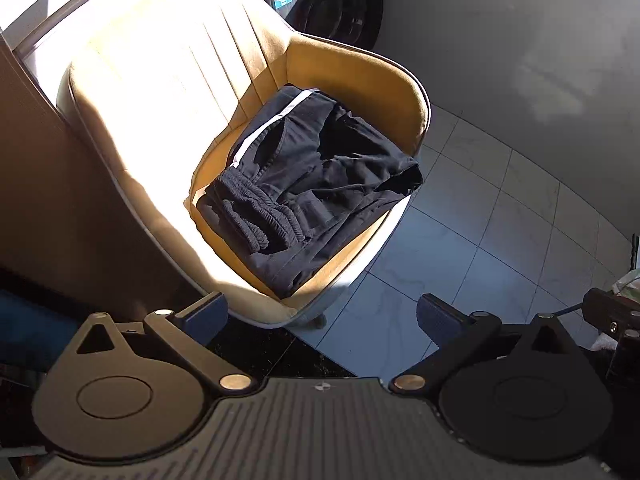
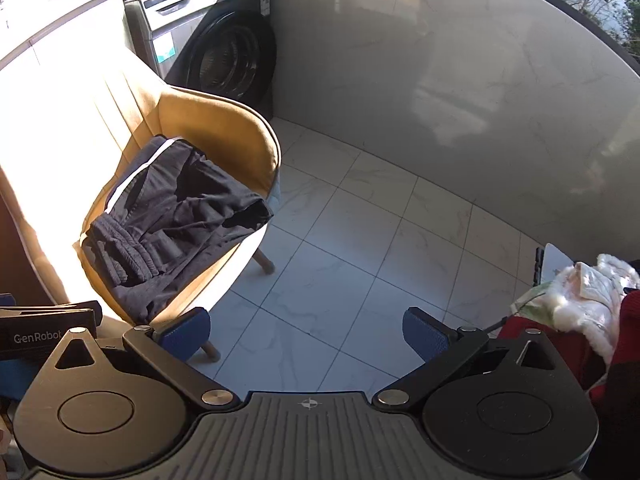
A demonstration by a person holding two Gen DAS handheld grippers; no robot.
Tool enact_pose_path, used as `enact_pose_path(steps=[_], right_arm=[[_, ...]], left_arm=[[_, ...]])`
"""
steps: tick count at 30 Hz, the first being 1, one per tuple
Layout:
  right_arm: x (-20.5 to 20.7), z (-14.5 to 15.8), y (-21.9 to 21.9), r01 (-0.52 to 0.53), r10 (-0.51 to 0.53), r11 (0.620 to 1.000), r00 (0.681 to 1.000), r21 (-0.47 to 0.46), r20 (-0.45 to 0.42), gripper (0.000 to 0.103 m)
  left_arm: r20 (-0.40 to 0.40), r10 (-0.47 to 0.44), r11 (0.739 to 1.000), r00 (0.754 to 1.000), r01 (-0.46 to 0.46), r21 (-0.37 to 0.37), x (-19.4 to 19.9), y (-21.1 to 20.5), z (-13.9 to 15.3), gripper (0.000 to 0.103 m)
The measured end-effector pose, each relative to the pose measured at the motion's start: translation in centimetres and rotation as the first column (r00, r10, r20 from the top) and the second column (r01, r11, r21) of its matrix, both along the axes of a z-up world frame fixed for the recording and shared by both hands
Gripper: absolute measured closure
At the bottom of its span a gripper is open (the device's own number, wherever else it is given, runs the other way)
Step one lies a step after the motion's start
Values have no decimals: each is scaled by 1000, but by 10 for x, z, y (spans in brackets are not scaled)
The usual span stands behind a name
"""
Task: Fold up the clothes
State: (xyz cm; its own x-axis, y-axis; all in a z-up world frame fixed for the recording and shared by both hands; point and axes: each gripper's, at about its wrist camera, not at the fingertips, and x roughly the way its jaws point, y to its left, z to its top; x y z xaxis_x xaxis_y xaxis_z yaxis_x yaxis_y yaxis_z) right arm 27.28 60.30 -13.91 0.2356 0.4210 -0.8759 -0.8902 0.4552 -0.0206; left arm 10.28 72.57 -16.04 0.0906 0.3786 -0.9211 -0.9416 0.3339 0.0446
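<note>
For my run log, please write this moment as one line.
left claw: open, empty | right claw: open, empty | dark trousers: folded, on yellow chair | contact: none

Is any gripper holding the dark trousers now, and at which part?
Nothing is held. The left gripper and right gripper are both open and empty; the dark trousers lie on the chair.
</note>
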Motion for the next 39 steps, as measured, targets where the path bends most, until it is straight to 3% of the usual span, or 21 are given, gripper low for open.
enact_pose_path(steps=[11, 20, 28, 32, 36, 39], right_arm=[[28, 15, -119, 111, -110, 992, 994, 57, -10, 1], [33, 47, -189, 97, -98, 986, 995, 138, 6, 1], [8, 60, -189, 50, -55, 986, 998, 158, 26, 1], [-13, 70, -175, 43, -52, 983, 998, 179, 46, 1], [-19, 77, -172, 111, -117, 976, 993, 187, 25, 1], [-27, 76, -169, 132, -137, 974, 990, 186, 19, 1]], left_arm=[[24, -81, 996, 996, 81, 25, 23, -86, 16, 0], [33, -114, 991, 993, 111, 72, 35, -143, 50, 0], [53, -33, 995, 998, 28, 97, 7, -154, 66, 0], [51, -73, 994, 996, 69, 87, -8, -147, 73, 0], [43, -123, 989, 991, 119, 92, -19, -139, 81, 0], [47, -112, 989, 993, 107, 99, -35, -132, 83, 0]])
